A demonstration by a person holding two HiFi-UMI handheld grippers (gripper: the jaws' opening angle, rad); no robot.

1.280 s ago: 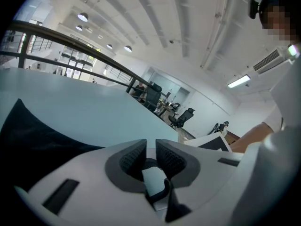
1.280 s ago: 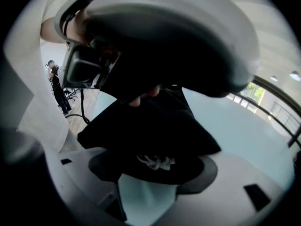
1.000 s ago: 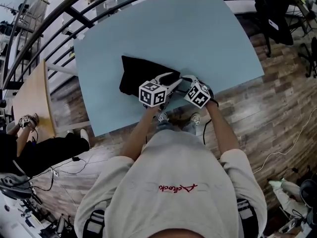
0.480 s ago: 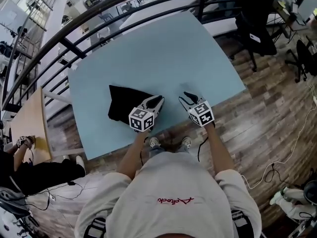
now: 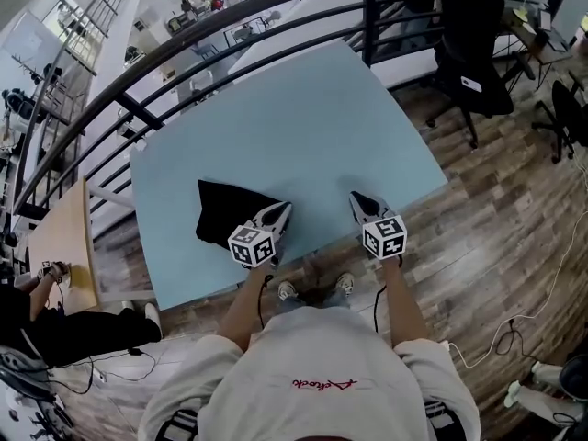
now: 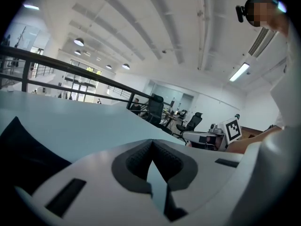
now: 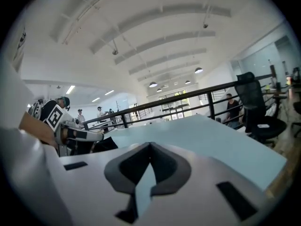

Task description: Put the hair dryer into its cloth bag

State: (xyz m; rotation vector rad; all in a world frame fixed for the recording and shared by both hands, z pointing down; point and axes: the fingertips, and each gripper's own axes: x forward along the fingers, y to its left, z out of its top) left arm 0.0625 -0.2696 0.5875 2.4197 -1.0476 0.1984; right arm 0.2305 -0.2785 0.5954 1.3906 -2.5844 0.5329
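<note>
The black cloth bag point(image 5: 223, 212) lies flat on the light blue table point(image 5: 303, 118), near its front edge. No hair dryer shows outside it. My left gripper point(image 5: 283, 209) hovers at the bag's right edge; its jaws have just been closing and are shut with nothing between them. The bag is a dark shape point(image 6: 21, 157) at the lower left of the left gripper view, beside the left gripper point(image 6: 151, 144). My right gripper point(image 5: 356, 198) is over bare table to the right, clear of the bag; its jaws have likewise just been closing and are shut and empty. The right gripper point(image 7: 149, 146) faces across the table.
A black railing point(image 5: 230, 21) runs behind the table. Office chairs point(image 5: 473, 53) stand at the back right on the wooden floor. A wooden table point(image 5: 64, 237) with a seated person is at the left. Cables point(image 5: 524, 310) lie on the floor at the right.
Both grippers were together at the bag's right edge with jaws open. The right one has swung away to the right and both have shut; the left has barely moved.
</note>
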